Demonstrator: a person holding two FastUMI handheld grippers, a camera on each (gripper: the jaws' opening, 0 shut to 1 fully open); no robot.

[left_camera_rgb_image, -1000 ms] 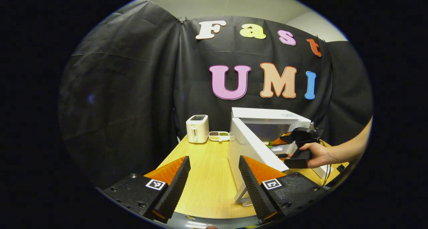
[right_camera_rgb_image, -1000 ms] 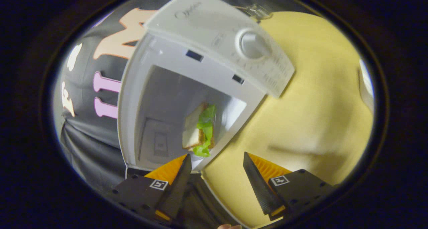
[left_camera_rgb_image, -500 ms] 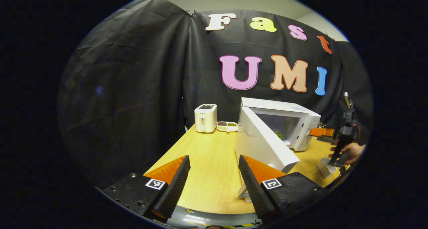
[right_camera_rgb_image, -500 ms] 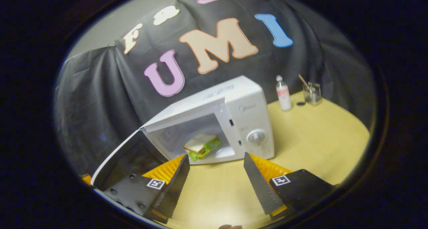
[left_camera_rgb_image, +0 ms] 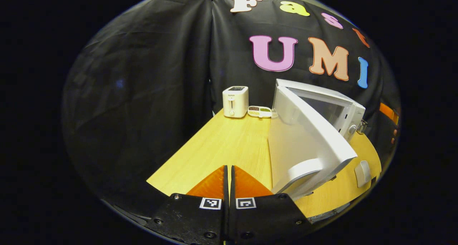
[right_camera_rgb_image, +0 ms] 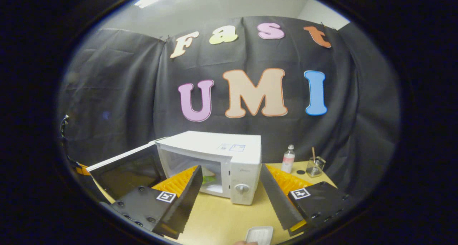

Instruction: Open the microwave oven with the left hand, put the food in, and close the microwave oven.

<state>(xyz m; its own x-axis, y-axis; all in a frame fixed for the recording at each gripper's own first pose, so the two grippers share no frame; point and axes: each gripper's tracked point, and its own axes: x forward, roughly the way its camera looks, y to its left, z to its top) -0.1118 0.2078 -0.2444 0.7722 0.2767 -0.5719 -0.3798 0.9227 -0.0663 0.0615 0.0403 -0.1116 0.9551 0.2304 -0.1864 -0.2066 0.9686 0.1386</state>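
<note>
While ajar, microwave door (left_camera_rgb_image: 307, 137) angles toward left gripper (left_camera_rgb_image: 228, 187)

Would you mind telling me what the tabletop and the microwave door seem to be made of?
Tabletop: probably wood or wood-look laminate, with pale yellow grain lines and a matte finish. Microwave door: likely smooth white plastic or painted metal, with a soft sheen; its inner face looks dark in the right gripper view.
</note>
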